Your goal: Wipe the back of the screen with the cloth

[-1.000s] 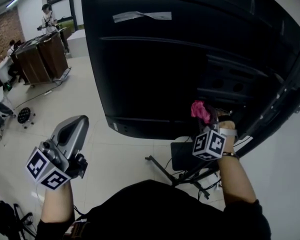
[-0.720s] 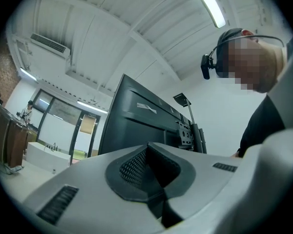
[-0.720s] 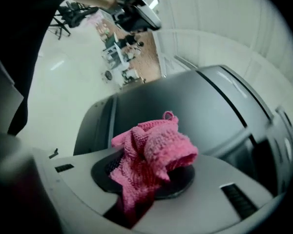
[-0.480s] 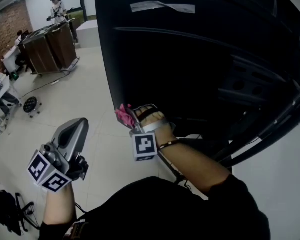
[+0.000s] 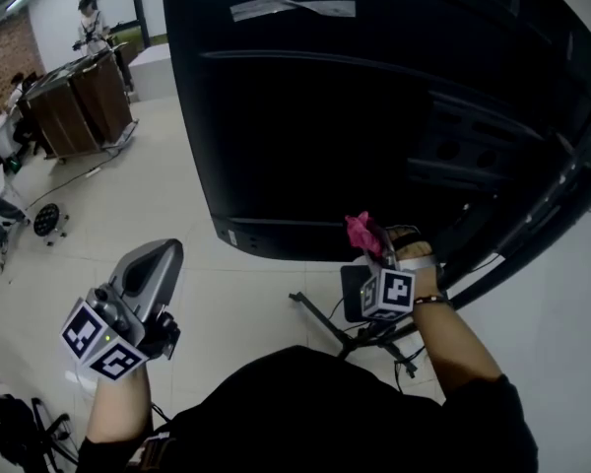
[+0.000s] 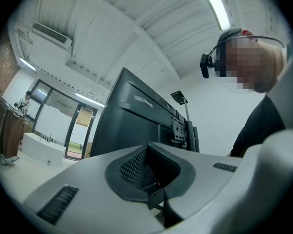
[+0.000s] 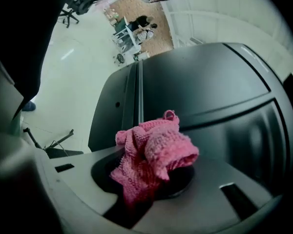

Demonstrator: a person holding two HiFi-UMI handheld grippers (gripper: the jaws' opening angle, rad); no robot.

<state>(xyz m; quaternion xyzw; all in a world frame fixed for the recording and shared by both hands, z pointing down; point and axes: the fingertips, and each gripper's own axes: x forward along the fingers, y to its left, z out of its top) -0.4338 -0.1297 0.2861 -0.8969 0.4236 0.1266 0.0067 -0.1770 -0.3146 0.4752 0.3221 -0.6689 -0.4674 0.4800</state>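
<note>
Cloth (image 7: 154, 150), pink, sits clamped in right tongs (image 7: 147, 182) by screen (image 5: 315, 136); left tongs (image 6: 154, 191) clenched, empty.

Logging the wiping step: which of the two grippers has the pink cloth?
The right gripper, by the lower edge of the screen, grips the pink cloth; the left gripper is shut on nothing, away from the screen.

Pink knitted cloth (image 7: 154, 155); black screen (image 5: 305, 136) back.
</note>
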